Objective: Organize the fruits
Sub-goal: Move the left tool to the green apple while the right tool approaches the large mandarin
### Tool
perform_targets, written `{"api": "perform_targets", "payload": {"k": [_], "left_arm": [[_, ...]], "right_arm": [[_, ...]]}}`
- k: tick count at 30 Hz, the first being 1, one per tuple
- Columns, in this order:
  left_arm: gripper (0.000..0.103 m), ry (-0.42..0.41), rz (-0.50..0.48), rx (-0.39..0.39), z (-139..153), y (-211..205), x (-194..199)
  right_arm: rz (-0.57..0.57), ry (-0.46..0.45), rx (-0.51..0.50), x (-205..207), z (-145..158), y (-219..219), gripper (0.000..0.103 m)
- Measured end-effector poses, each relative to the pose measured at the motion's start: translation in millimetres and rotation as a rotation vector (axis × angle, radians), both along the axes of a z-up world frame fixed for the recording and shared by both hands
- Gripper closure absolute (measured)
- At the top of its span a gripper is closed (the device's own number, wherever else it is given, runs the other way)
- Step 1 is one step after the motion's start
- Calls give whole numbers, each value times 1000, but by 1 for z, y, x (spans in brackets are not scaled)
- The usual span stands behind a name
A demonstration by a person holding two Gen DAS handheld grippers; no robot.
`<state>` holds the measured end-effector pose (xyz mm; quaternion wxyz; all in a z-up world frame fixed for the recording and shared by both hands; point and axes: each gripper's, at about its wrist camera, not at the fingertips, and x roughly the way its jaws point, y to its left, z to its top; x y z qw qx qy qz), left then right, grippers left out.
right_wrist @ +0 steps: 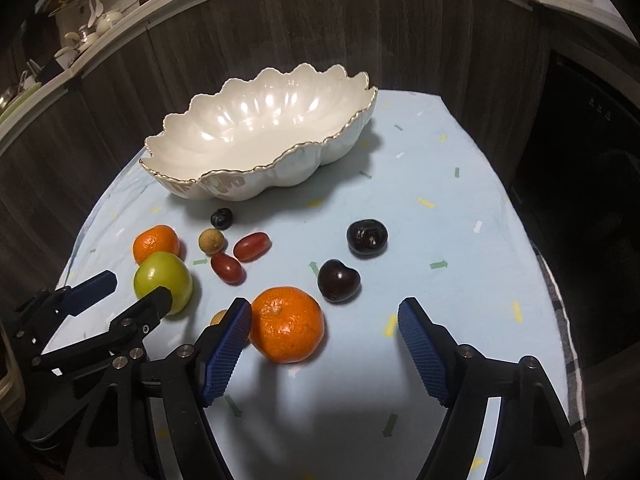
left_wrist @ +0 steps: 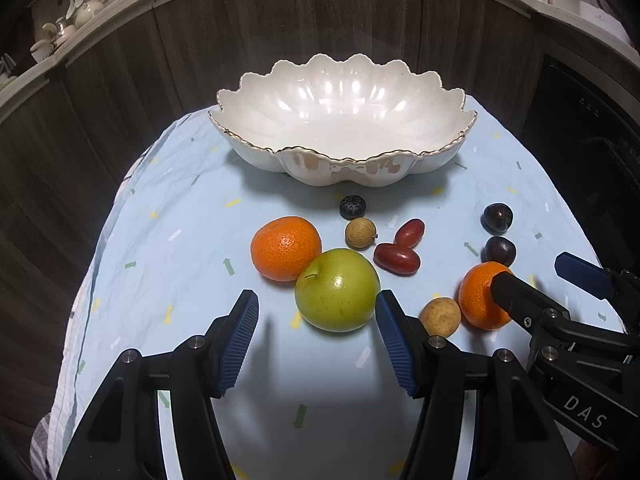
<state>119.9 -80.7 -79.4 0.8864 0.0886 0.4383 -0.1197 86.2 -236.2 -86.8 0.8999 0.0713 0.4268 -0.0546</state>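
Longan (right_wrist: 219,317) half hidden behind claw finger (right_wrist: 226,350)

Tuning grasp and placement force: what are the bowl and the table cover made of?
Scalloped bowl: looks like glazed ceramic, pearly white with sharp highlights and a gold-trimmed rim; rigid, probably chips. Table cover: looks like thin woven cloth, matte pale blue with printed marks, wrinkled and draping over the edge.

- Left gripper (left_wrist: 316,314): matte black linkage arms with round silver pivot pins; fingers (left_wrist: 240,344) faced with ribbed blue pads.
- Right gripper (right_wrist: 325,326): identical black frame and blue ribbed pads; white lettering "DAS" on its body in the left wrist view.
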Motion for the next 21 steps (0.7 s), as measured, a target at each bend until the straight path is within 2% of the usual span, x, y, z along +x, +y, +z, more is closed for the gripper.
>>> {"api": "perform_targets", "payload": {"k": [7,16,21], "left_arm": [[43,36,3,-34,-3,3,3],[44,40,-2,-58,-9,1,9],[55,63,-22,-106,-10,3,10]], "right_arm": [[3,12,20,2,-2,-1,27],[5,12,33,5,-5,-1,28],[21,30,107,7,-10,-5,30]]}}
